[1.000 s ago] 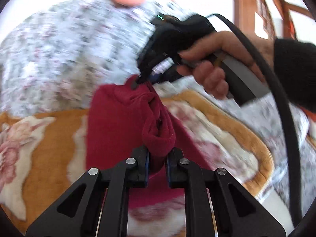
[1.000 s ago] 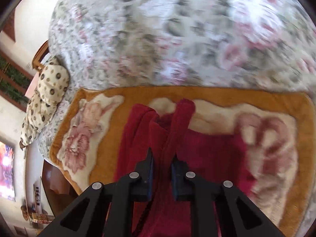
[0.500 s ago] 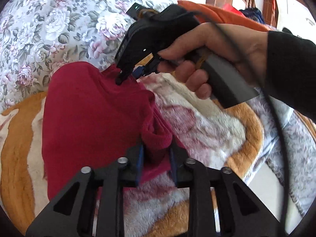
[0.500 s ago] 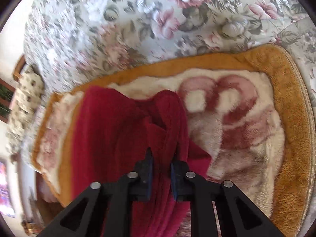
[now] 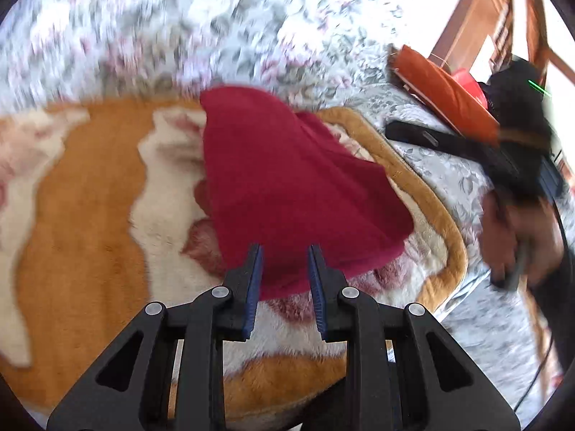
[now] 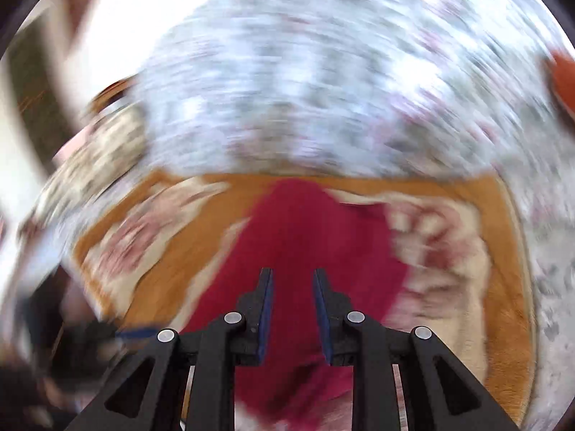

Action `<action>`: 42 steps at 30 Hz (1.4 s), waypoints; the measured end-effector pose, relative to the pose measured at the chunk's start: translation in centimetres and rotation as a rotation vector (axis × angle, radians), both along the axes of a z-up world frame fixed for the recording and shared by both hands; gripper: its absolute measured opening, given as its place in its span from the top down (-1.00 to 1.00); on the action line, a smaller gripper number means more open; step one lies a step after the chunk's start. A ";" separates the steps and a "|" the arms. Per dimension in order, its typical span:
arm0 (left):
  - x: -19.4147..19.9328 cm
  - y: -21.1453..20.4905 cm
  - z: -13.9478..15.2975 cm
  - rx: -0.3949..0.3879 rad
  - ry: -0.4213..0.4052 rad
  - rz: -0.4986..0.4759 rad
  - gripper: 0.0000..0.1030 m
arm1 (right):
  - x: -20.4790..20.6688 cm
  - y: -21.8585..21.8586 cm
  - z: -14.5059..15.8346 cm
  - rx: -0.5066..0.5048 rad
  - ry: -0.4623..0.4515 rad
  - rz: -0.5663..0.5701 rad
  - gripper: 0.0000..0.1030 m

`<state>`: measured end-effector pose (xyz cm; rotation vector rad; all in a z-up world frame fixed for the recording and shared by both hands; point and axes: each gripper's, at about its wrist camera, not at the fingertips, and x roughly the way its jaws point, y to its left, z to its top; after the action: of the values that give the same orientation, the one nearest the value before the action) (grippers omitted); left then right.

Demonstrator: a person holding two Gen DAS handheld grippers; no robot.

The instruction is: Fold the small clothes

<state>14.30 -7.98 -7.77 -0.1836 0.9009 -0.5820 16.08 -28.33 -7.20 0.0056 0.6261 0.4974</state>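
Observation:
A dark red fleece garment (image 5: 287, 186) lies folded flat on an orange and cream plush blanket (image 5: 82, 194); it also shows in the blurred right wrist view (image 6: 305, 251). My left gripper (image 5: 284, 251) is open and empty, just above the garment's near edge. My right gripper (image 6: 291, 276) is open and empty, above the garment's near part. In the left wrist view the right gripper's body and the hand holding it (image 5: 517, 186) are at the far right, off the blanket.
The blanket (image 6: 496, 280) lies on a floral bedspread (image 5: 179, 28). An orange cushion (image 5: 442, 97) and a wooden frame (image 5: 481, 18) are at the back right. A dotted cream pillow (image 6: 93, 158) lies at the left in the right wrist view.
Both grippers have let go of the red garment and opened. The garment now lies flat. Both grippers have pulled back; the right one has swung away to the right.

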 end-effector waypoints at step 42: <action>17.4 -3.5 0.9 0.207 0.081 0.102 0.49 | 9.1 1.4 -4.6 -0.232 0.084 -0.058 0.36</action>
<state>31.69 -11.46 -6.86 -0.0657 1.0174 -0.3860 25.16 -26.88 -11.79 -0.1756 0.7617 0.3679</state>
